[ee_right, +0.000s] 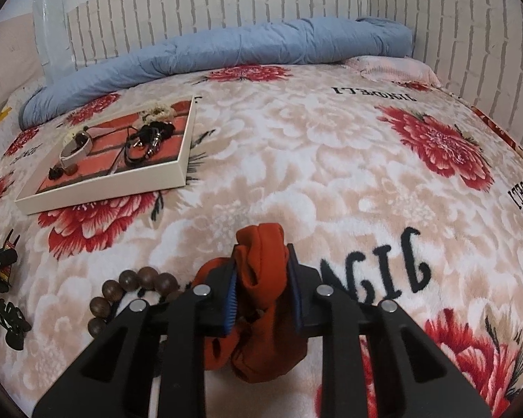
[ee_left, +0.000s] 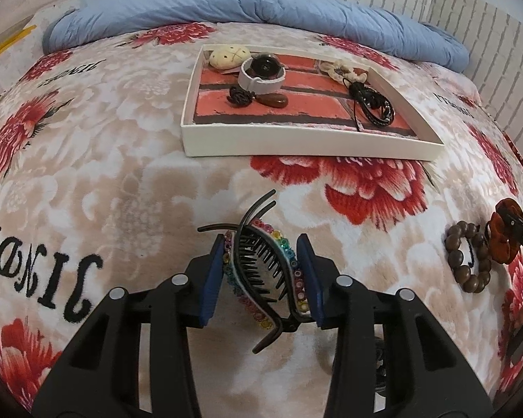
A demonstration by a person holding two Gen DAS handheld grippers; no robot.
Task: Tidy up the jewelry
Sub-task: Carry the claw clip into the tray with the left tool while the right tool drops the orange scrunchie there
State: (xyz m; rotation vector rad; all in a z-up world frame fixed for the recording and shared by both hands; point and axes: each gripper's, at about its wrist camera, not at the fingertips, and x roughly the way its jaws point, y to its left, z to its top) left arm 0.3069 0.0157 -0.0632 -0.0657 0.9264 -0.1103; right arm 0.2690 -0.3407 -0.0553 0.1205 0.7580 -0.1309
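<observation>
Left gripper (ee_left: 261, 271): blue pads pressed on both sides of a black banana hair clip (ee_left: 265, 268) with rainbow rhinestone trim, teeth facing up; jaws at middling width, clip clamped between them over the floral blanket (ee_left: 122, 174). Right gripper (ee_right: 261, 289): jaws narrow, pinching a bunched rust-orange scrunchie (ee_right: 261, 264), fabric bulging above and below the pads. Wooden bead bracelet (ee_right: 132, 289) lies on the blanket just beside the scrunchie, on the side toward the left gripper; whether they touch cannot be told. Small black hair claw (ee_right: 12, 320) lies on the blanket near the left edge of the right wrist view. White shallow tray (ee_left: 296, 142) with brick-pattern lining sits farther up the blanket, well apart from both grippers; inside: cream round piece in a far corner, white band around a dark round object, dark knot with brown drop, cream scrunchie, black cords. Rolled blue quilt (ee_left: 226, 3) along the blanket's far edge, against the white brick wall.
</observation>
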